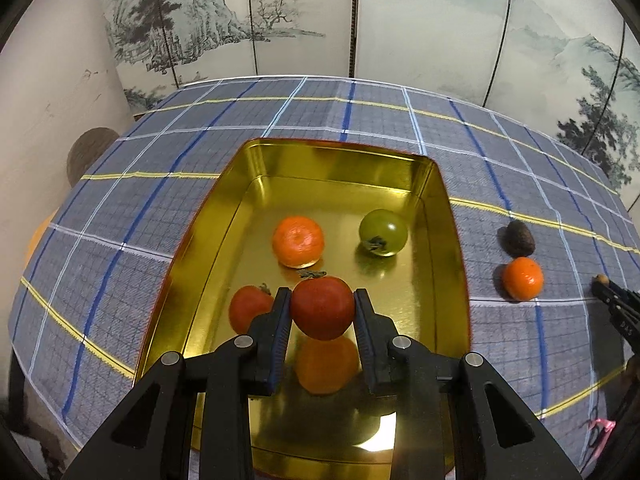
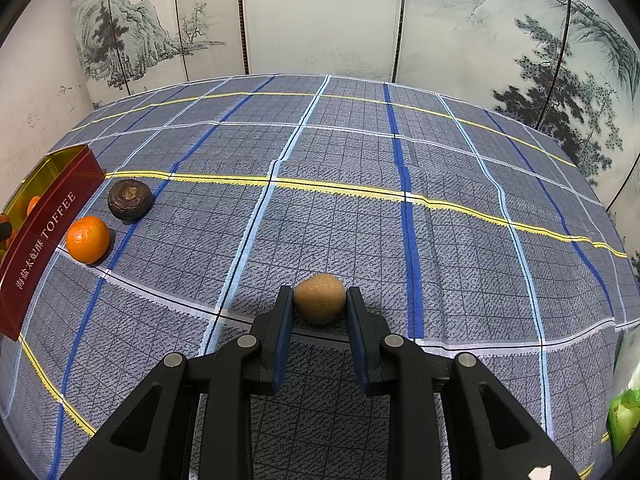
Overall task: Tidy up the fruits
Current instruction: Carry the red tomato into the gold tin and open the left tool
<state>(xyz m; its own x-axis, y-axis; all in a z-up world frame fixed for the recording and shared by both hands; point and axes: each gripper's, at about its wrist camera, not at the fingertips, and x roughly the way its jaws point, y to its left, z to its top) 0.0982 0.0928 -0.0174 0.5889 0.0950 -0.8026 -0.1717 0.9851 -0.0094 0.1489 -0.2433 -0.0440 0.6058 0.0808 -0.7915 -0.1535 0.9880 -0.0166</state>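
My left gripper (image 1: pixel 322 306) is shut on a red tomato (image 1: pixel 322 307), held above the floor of a gold tin (image 1: pixel 444 200). Inside the tin lie an orange mandarin (image 1: pixel 298 241), a green tomato (image 1: pixel 383 232) and another red tomato (image 1: pixel 248 306). An orange reflection shows on the tin floor beneath the held tomato. My right gripper (image 2: pixel 319 300) is shut on a small tan round fruit (image 2: pixel 319 298) just over the checked cloth. On the cloth beside the tin sit a mandarin (image 2: pixel 87 239) and a dark brown wrinkled fruit (image 2: pixel 129 199).
The tin's red outer wall (image 2: pixel 44 236) reads TOFFEE and stands at the left of the right wrist view. The right gripper's tip (image 1: pixel 612 300) shows at the right edge of the left wrist view. A painted folding screen (image 1: pixel 304 16) backs the table. Green packaging (image 2: pixel 624 416) lies at the right.
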